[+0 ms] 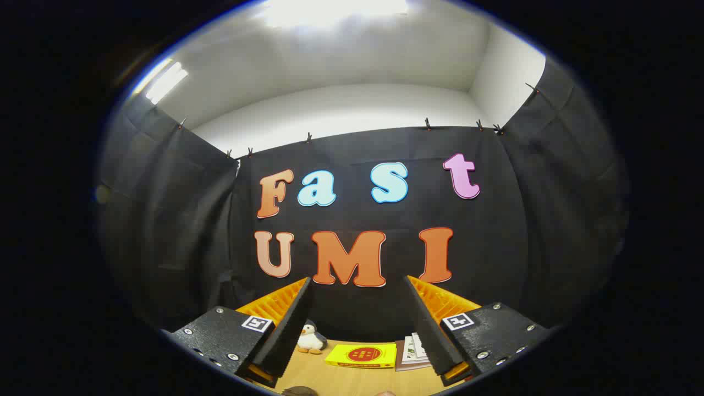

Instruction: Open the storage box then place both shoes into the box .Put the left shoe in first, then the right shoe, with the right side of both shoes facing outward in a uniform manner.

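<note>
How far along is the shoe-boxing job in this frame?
Nothing looks done. The gripper is open and holds nothing, aimed level at the booth wall. Beyond its fingers on the table: a penguin toy, a yellow box, some booklets. Opening and both shoes remain.

Yellow book [361, 355] with red circle; white, grey penguin toy [311, 337]; tan table [352, 379].

Wood-look table [352, 379] matt; penguin toy [311, 338] seemingly plush.
</note>
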The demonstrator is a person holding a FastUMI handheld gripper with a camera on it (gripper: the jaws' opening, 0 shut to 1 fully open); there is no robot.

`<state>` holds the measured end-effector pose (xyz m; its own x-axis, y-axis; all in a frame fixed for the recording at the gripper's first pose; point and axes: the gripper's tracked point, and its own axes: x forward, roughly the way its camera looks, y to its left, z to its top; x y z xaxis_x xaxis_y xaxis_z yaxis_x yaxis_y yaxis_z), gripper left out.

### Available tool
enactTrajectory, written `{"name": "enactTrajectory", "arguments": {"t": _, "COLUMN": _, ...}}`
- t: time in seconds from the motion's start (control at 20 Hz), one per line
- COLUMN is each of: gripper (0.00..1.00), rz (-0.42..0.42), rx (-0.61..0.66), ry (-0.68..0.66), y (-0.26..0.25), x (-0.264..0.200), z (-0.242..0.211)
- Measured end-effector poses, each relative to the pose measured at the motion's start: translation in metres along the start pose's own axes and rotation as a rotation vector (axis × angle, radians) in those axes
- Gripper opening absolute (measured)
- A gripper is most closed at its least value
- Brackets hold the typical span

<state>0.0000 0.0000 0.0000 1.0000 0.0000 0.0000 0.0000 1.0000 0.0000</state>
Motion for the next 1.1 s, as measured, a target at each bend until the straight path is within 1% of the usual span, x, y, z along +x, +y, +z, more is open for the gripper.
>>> {"name": "enactTrajectory", "arguments": {"t": 0.3, "gripper": 0.97, "rz": 0.012, "rx": 0.01, "ry": -0.021, "y": 0.006, "x": 0.004, "z": 0.011}}
{"name": "enactTrajectory", "arguments": {"t": 0.8, "gripper": 0.97, "rz": 0.032, "rx": -0.008, "ry": -0.002, "y": 0.012, "x": 0.002, "z": 0.003}}
{"name": "enactTrajectory", "arguments": {"t": 0.95, "gripper": 0.96, "rz": 0.046, "rx": 0.007, "ry": 0.017, "y": 0.017, "x": 0.003, "z": -0.008}}
{"name": "enactTrajectory", "arguments": {"t": 1.1, "gripper": 0.97, "rz": 0.06, "rx": 0.015, "ry": 0.078, "y": 0.019, "x": 0.002, "z": -0.034}}
